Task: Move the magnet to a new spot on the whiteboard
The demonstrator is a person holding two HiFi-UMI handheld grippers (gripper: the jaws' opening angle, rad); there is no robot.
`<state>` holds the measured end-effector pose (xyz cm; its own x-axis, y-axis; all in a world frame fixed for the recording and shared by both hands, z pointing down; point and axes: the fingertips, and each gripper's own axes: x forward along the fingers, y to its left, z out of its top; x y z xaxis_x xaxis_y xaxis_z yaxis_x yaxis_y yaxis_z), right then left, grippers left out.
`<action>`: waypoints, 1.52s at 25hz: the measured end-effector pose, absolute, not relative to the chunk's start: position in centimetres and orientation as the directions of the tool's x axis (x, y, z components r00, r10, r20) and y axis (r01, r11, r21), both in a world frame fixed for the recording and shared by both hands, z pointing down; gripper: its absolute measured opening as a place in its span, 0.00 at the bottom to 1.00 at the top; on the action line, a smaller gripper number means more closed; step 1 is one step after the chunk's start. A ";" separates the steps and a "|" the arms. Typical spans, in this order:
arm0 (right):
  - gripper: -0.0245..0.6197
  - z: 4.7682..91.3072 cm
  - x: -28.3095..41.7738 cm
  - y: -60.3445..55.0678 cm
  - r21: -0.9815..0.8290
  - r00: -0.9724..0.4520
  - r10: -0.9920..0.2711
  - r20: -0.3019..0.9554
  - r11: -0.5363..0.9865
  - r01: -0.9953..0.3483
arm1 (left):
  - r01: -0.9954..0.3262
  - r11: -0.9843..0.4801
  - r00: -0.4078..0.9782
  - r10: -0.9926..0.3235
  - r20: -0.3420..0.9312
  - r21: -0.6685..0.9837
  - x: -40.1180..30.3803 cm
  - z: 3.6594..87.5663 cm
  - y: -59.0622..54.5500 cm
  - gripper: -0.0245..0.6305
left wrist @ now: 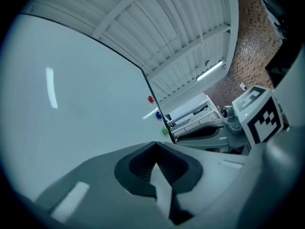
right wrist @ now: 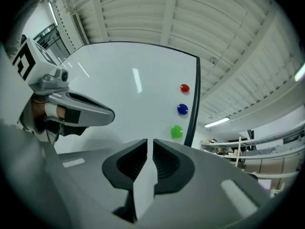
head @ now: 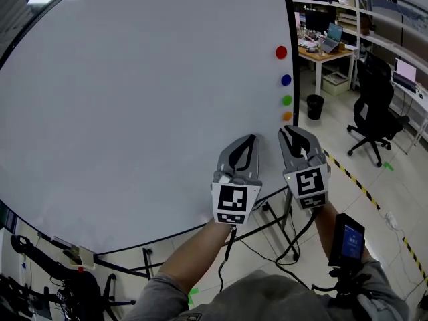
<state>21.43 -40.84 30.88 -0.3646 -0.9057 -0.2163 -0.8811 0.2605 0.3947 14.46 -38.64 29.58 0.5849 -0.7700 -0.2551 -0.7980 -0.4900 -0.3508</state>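
A large whiteboard fills the head view. Near its right edge, a red magnet, a blue magnet, a green magnet and an orange magnet sit in a column. My left gripper is shut and empty, below and left of the column. My right gripper hangs just under the orange magnet, its jaws a narrow slit apart with nothing between them. The right gripper view shows the green magnet just above the right gripper. The left gripper view shows the left gripper closed tip to tip.
The board's dark frame ends just right of the magnets. Beyond it stand a desk with laptops, a black bin and an office chair. Striped floor tape runs past the board's stand legs.
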 end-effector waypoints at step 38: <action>0.05 41.3 -0.5 -11.4 0.173 -0.576 -0.816 0.053 0.575 -0.799 | -0.930 -0.354 0.362 -0.929 -0.075 -0.102 -9.9 42.4 -10.0 0.04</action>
<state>-0.51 -11.44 41.28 -0.5759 -0.8158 0.0526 -0.7994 0.5754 0.1728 -9.86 -9.97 42.39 0.3618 -0.9292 -0.0750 -0.9298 -0.3537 -0.1022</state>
